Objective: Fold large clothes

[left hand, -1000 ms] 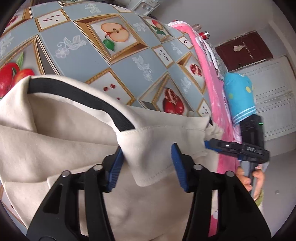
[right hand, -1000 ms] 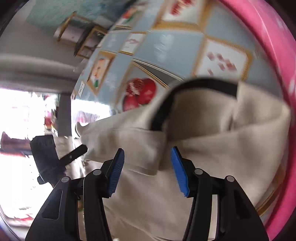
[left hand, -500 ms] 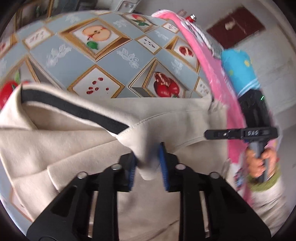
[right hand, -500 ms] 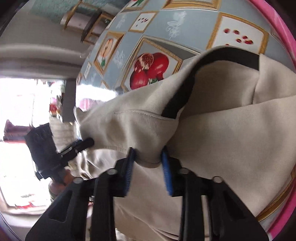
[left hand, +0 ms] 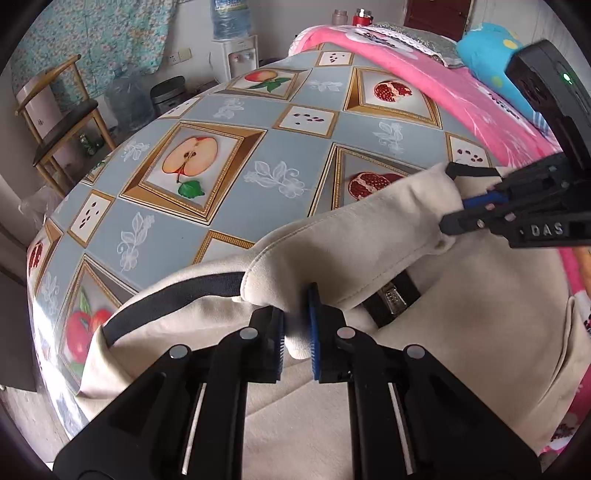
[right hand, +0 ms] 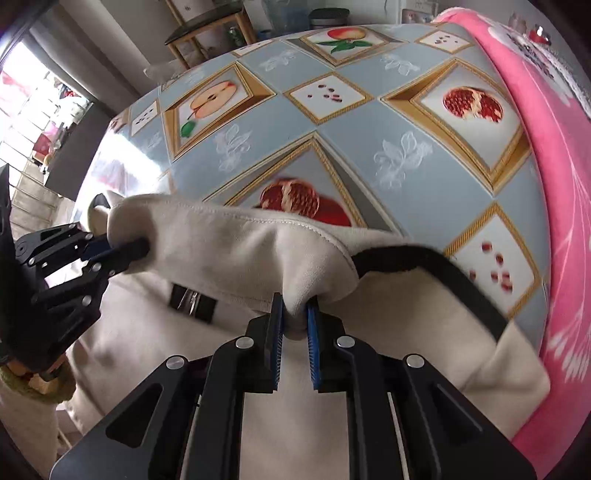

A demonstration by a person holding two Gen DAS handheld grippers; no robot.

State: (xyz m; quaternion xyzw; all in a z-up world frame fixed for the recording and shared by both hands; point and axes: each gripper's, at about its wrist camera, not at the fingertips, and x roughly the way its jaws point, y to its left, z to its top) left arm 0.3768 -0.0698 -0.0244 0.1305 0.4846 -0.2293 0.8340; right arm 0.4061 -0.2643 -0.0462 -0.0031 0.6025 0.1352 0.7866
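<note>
A blue-grey tablecloth [left hand: 229,206] printed with gold-framed apples, pomegranates and seeds covers the counter. Along its far side lies a pink blanket [left hand: 436,92] with a pale pattern, and on that a bright blue cushion [left hand: 484,48] with yellow dots. Beyond the counter, against the wall, stands a white water dispenser [left hand: 236,55] carrying a big clear bottle; just beside it on the floor are another large water bottle [left hand: 127,99] and a dark bin [left hand: 168,92]. A wooden chair [left hand: 62,125] with a dark seat stands to the left. A flowered turquoise curtain [left hand: 99,33] hangs behind it. A dark red door [left hand: 436,11] shows at the top right.
</note>
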